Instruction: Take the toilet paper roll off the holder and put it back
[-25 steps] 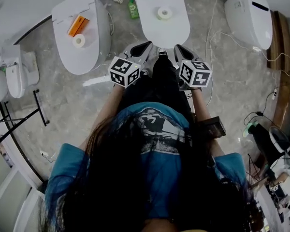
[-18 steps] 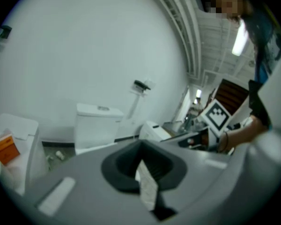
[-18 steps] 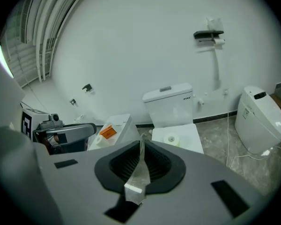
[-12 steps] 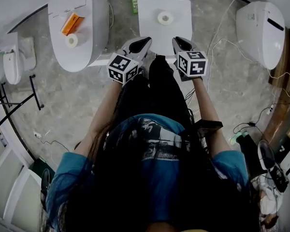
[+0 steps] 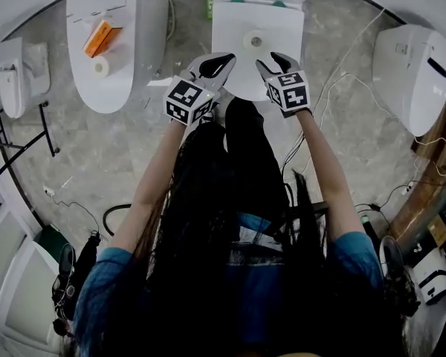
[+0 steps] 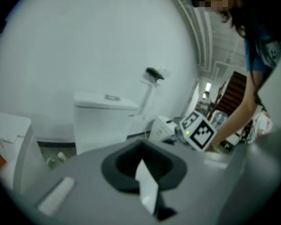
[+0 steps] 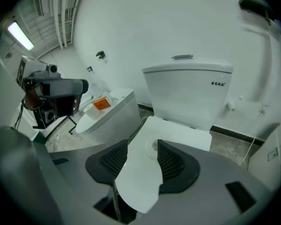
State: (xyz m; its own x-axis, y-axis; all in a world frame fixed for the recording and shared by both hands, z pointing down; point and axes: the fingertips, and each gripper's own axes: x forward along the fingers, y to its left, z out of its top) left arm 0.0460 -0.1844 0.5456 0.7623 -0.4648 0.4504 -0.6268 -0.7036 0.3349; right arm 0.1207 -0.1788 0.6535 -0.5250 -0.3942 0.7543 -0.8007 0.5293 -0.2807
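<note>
A white toilet paper roll stands on the closed lid of the middle toilet. Both grippers reach out over the lid's near edge, just short of the roll. My left gripper is left of the roll with its jaws together and nothing in them; its own view shows the dark pads meeting at the tips. My right gripper is right of the roll, and its jaws have just been opening. Between them nothing is held; the lid and the roll show beyond the gap.
A second toilet to the left carries an orange box and another roll. A third toilet stands at the right. A green bottle and cables lie on the floor.
Both grippers have moved forward and down toward the middle toilet's lid and now overlap its near edge. The right jaws have parted. The roll has not moved on the lid.
</note>
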